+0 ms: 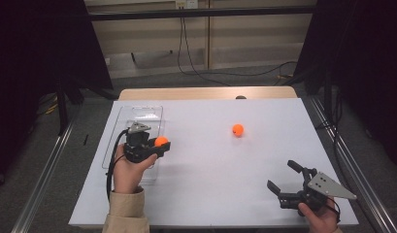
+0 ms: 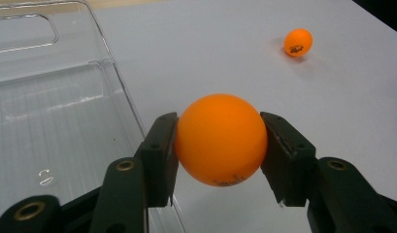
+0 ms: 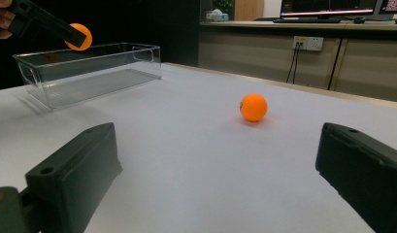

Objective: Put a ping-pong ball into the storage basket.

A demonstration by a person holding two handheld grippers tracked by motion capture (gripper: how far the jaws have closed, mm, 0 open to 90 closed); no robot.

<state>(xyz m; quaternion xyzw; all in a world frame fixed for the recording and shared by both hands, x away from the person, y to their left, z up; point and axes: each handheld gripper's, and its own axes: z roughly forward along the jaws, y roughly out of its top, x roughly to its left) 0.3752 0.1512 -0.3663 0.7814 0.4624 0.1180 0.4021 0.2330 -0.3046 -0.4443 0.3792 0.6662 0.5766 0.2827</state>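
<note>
Orange balls (image 1: 238,129) — two; bin (image 1: 119,127) — one

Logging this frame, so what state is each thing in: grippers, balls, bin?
Left gripper: shut on held ball, raised beside the bin.
Held ball: clamped between the jaws, off the table.
Right gripper: open, holding nothing.
Loose ball: resting on the table, untouched.
Bin: upright, empty.
</note>
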